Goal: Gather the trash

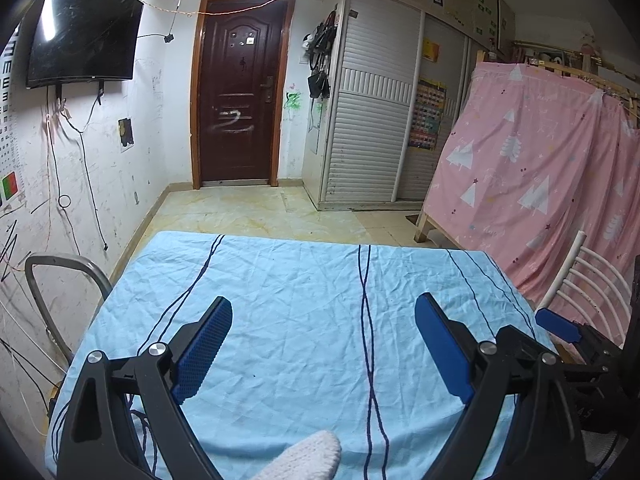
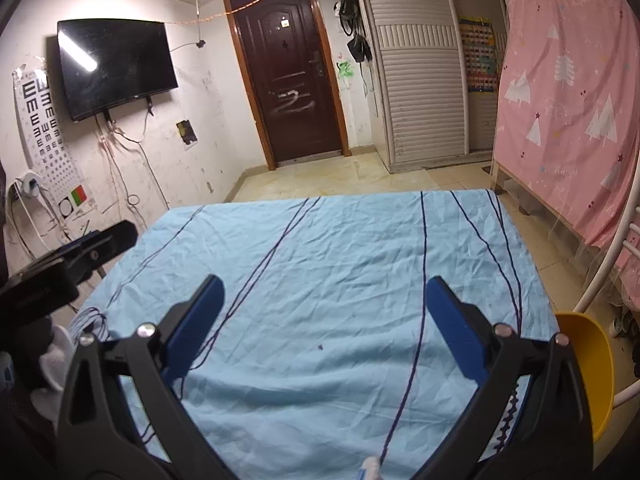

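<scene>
I hold my left tongs (image 1: 323,316) over the near half of the table, their blue pads wide apart with nothing between them, only the wrinkled light-blue cloth (image 1: 304,292) with its thin dark lines below. My right tongs (image 2: 324,296) hang just to the right of them, also spread apart and empty. I see no trash on the cloth in either view; a tiny dark speck (image 2: 320,347) lies near the middle, too small to tell what it is. A yellow bin (image 2: 592,364) sits at the table's near right corner, beside a white chair (image 2: 616,264). At the near edge a bit of white knitted fabric (image 1: 304,456) pokes in. Far across the tiled floor stands a dark brown door (image 1: 238,92), with a black screen (image 1: 86,32) on the left wall and a pink curtain (image 1: 532,168) on the right.
</scene>
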